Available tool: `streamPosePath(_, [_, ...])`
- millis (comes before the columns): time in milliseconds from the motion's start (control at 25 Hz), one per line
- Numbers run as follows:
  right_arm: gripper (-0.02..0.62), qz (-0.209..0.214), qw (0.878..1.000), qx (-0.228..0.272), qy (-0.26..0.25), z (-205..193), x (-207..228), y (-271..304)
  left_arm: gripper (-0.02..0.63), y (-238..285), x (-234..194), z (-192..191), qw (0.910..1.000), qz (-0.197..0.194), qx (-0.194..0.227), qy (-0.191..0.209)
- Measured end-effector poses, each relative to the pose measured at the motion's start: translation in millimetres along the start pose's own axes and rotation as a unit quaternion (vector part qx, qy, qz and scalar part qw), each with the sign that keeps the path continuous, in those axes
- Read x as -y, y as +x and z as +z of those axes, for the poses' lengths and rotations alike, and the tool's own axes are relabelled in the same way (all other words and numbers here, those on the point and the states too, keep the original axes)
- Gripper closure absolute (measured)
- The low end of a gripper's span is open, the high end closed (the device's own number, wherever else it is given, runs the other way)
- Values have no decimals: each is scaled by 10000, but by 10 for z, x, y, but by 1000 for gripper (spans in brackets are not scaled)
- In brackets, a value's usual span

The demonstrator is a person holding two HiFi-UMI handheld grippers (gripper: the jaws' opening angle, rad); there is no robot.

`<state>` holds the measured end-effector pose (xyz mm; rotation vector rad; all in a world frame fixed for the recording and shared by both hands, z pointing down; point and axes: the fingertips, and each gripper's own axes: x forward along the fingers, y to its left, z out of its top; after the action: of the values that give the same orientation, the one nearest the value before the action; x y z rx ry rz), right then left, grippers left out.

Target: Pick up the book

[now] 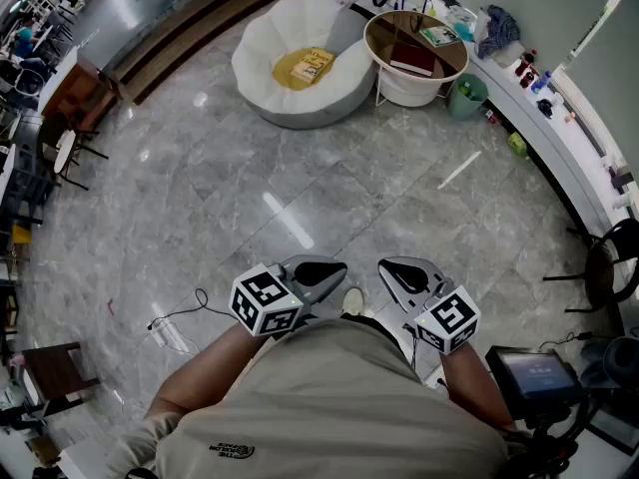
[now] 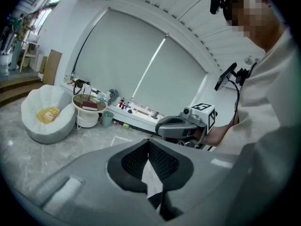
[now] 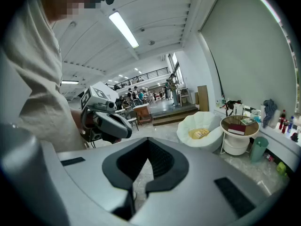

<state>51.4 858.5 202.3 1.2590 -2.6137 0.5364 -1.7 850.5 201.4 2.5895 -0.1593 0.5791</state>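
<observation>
Two grey plastic claws near: the left claw (image 1: 321, 269) and the right claw (image 1: 402, 272). Far off there is one white round beanbag chair (image 1: 270, 68) and one round glass-topped surface (image 1: 399, 26). Three books in all: one yellow book (image 1: 312, 64) in the chair, plus one dark red book (image 1: 412, 62) and one pale green booklet (image 1: 439, 36) on the surface. One teal plastic bin (image 1: 466, 96) stands just right of it.

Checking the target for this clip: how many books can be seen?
3. A yellow book lies in the white beanbag chair; a dark red book and a thinner green-covered one lie on the round table. Others may be hidden among the ledge clutter.
</observation>
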Motion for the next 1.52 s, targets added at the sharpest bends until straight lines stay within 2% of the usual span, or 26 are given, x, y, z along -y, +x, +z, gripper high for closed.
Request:
streamPosePath(400, [583, 27, 10000, 60, -23, -23, 112, -64, 598, 23, -10, 82, 9998, 185, 89, 11])
streamPosePath(560, [581, 186, 9996, 128, 168, 30, 430, 94, 598, 193, -300, 247, 9996, 278, 95, 19])
streamPosePath(720, [578, 149, 9995, 163, 246, 126, 644, 346, 598, 218, -654, 375, 9992, 302, 234, -109])
streamPosePath(960, [563, -92, 9992, 59, 377, 329, 1147, 901, 598, 243, -1457, 718, 9989, 175, 437, -81])
streamPosePath(1080, [543, -185, 9986, 22, 495, 592, 1276, 1330, 598, 72, -1895, 976, 9986, 100, 516, -67])
streamPosePath(1280, [523, -113, 9992, -134, 353, 1094, 1565, 2289, 598, -280, -2769, 1384, 9981, 101, 602, 12])
streamPosePath(1520, [522, 67, 9996, -166, 232, 1600, 1886, 3347, 598, -662, -3707, 1568, 9981, 300, 540, -74])
